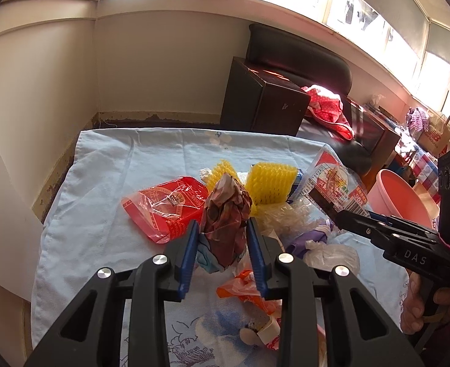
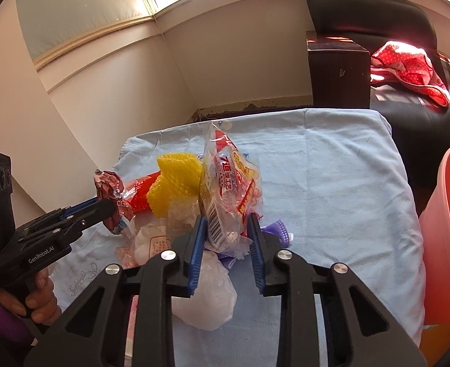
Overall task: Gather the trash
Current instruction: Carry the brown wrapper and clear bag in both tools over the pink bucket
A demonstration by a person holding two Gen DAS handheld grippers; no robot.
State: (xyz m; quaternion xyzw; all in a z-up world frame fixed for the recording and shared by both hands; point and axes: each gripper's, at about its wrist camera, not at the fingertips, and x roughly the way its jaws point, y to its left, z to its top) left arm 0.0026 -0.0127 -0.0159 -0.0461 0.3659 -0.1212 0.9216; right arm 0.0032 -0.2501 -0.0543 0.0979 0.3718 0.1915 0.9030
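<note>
The left gripper (image 1: 223,240) was closed on a crumpled brown-and-red paper wrapper (image 1: 226,214), its blue pads pressing the bundle from both sides; the wrapper stood upright between them and appeared lifted clear of the cloth. The right gripper (image 2: 228,241) was closed on the lower end of a clear printed snack bag (image 2: 228,183), barcode side toward the camera, the bag rising upright from between the pads. Whether the bag's lower edge had left the pile could not be told from the right wrist view.

Beneath and just beside both grippers lay the rest of the trash on a pale blue cloth (image 2: 332,183) covering the table: a white crumpled plastic bag (image 2: 206,299), an orange plastic scrap (image 1: 243,287), a purple piece (image 2: 275,229), clear film, then two yellow foam nets (image 1: 271,183) and a red packet (image 1: 167,208) further back. A pink bin (image 2: 448,229) stood off the right edge of the table, near the right gripper. Beyond were a dark cabinet (image 1: 264,101) and a red dotted cloth (image 2: 408,67).

Assessment: the step in hand was the pick-up, with both items secured and neither yet deposited. The next move would call for carrying each item across to the bin, bringing it above the rim and only then opening the pads; the light bag could snag neighbouring film and drag it along
</note>
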